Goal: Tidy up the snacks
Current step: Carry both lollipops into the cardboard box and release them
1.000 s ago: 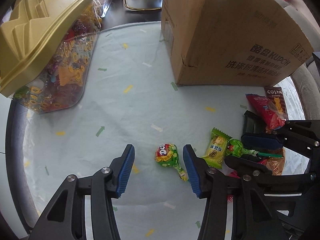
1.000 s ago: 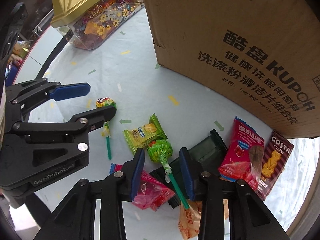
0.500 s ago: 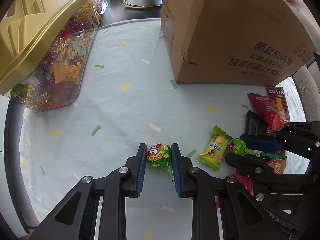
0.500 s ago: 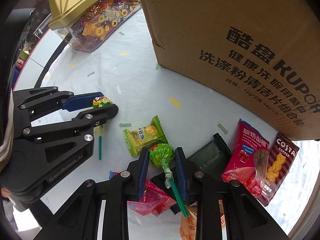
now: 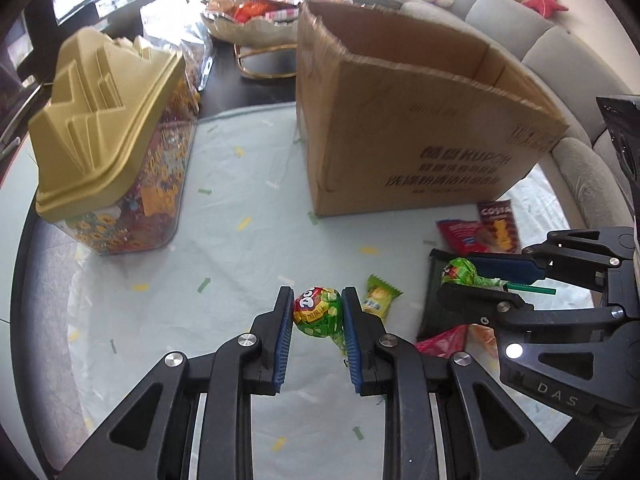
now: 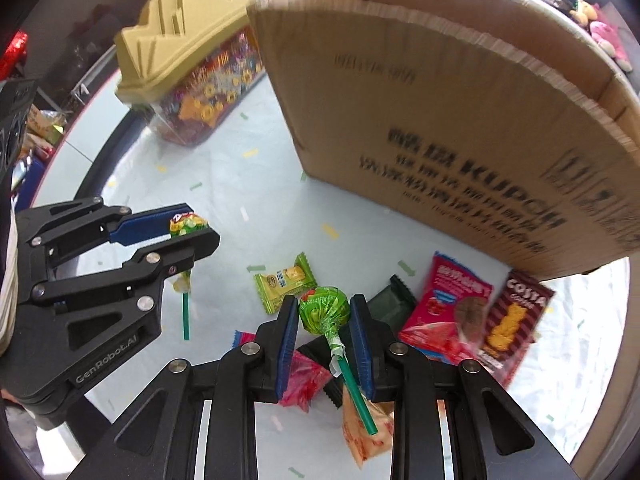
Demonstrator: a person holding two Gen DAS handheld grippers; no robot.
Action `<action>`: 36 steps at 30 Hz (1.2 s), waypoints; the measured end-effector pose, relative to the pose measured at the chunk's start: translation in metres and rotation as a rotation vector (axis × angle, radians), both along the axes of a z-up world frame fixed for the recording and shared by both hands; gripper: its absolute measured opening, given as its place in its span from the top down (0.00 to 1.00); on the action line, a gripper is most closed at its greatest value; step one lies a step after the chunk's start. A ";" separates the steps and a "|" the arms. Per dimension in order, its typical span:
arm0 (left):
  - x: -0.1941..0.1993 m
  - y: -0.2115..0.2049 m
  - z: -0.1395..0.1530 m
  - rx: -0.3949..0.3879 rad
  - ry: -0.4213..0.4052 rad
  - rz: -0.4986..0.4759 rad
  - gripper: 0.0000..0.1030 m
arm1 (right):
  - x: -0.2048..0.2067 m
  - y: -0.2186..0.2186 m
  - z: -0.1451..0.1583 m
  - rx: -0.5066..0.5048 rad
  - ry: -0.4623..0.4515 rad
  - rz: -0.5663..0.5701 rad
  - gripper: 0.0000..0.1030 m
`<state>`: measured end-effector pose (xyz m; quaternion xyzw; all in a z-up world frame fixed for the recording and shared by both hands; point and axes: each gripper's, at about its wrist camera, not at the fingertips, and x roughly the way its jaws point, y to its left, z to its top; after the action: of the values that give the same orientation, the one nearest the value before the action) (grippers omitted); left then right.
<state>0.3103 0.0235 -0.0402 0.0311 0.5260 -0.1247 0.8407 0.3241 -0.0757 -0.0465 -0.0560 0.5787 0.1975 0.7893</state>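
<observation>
Pale confetti-speckled cloth (image 5: pixel 240 264) covers the table, with an open cardboard box (image 5: pixel 404 152) at the back. I hold two lollipops above it: my left gripper (image 5: pixel 317 312) is clamped on the red-and-green lollipop (image 5: pixel 318 312), my right gripper (image 6: pixel 325 314) on the green lollipop (image 6: pixel 325 310). A yellow-green candy (image 6: pixel 285 282) and other snack packets (image 6: pixel 448 308) lie below, near the box.

bright daylight, fisheye edges, box lettering blurred.
</observation>
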 end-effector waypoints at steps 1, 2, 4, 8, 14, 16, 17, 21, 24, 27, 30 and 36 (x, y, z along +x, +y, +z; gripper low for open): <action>-0.001 -0.002 0.005 -0.004 -0.011 -0.002 0.76 | 0.000 0.000 0.000 0.000 0.000 0.000 0.73; -0.002 -0.003 0.011 -0.005 -0.024 -0.005 0.76 | -0.004 -0.005 0.012 0.006 -0.031 -0.006 0.73; -0.004 -0.009 0.022 -0.006 -0.051 -0.009 0.76 | -0.005 -0.007 0.018 0.009 -0.049 -0.009 0.73; -0.004 -0.016 0.044 -0.014 -0.106 -0.015 0.76 | -0.009 -0.025 0.050 0.018 -0.141 -0.048 0.73; -0.001 -0.027 0.074 -0.018 -0.186 -0.020 0.76 | -0.008 -0.042 0.086 0.029 -0.233 -0.102 0.73; 0.001 -0.032 0.083 -0.021 -0.209 -0.022 0.76 | -0.006 -0.049 0.096 0.039 -0.256 -0.120 0.73; 0.002 -0.034 0.088 -0.023 -0.222 -0.023 0.76 | -0.005 -0.052 0.100 0.043 -0.268 -0.127 0.73; 0.010 -0.041 0.102 -0.017 -0.263 -0.029 0.76 | 0.000 -0.058 0.115 0.058 -0.304 -0.154 0.73; 0.018 -0.044 0.112 -0.014 -0.292 -0.024 0.76 | 0.005 -0.062 0.122 0.064 -0.321 -0.169 0.73; 0.027 -0.046 0.118 -0.015 -0.306 -0.018 0.76 | 0.009 -0.065 0.126 0.063 -0.335 -0.179 0.73; 0.037 -0.048 0.122 -0.026 -0.304 -0.019 0.76 | 0.018 -0.069 0.133 0.059 -0.360 -0.194 0.73; 0.056 -0.050 0.126 -0.021 -0.321 -0.005 0.76 | 0.033 -0.073 0.139 0.050 -0.380 -0.194 0.73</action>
<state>0.3666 -0.0269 0.0858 0.0433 0.3837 -0.1257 0.9138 0.3569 -0.1487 0.0923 -0.0166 0.4172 0.1211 0.9005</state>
